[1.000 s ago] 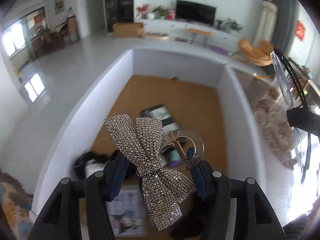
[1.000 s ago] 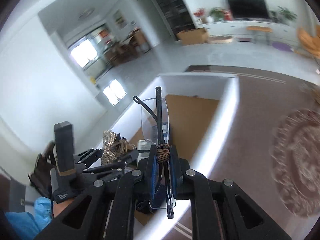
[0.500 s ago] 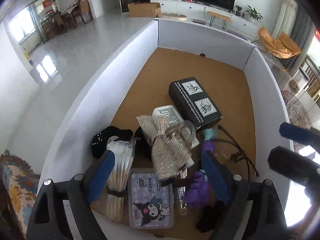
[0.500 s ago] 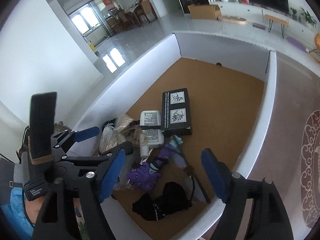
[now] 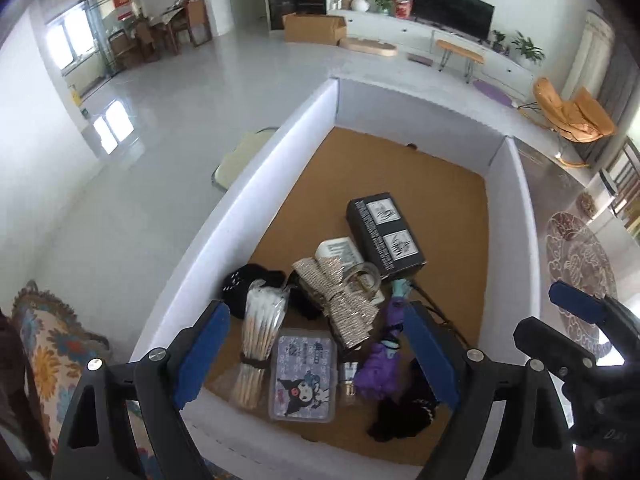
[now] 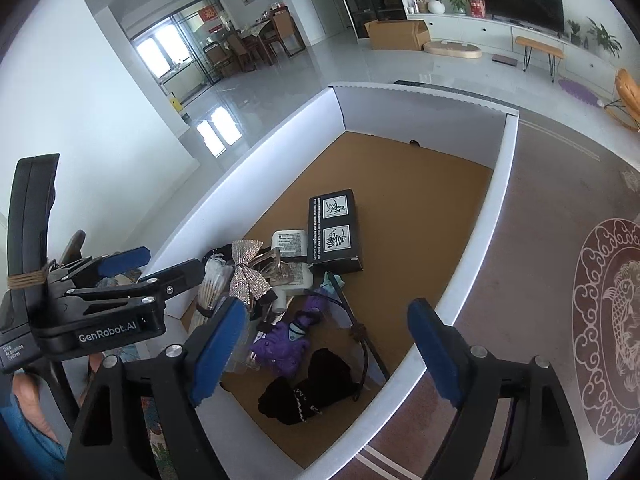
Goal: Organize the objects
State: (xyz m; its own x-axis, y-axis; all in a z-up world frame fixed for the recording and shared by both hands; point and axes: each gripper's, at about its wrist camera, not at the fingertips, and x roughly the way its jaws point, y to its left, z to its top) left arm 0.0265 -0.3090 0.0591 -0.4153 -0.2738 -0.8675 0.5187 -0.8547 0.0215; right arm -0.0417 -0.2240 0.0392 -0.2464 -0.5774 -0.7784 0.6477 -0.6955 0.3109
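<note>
I have both grippers above the near end of the box [image 5: 280, 168], holding nothing. My left gripper [image 5: 316, 354] has its 2 fingers spread wide, and so does my right gripper [image 6: 326, 354]. In the box, the bow clip [image 5: 340, 300] lies on the white bottle [image 5: 340, 250], just beside the black carton [image 5: 384, 234]. The swabs [image 5: 260, 344] sit next to the card case [image 5: 304, 376]. The purple toy [image 6: 286, 340], the glasses [image 6: 360, 332] and a black cloth [image 6: 308, 392] lie nearest me.
</note>
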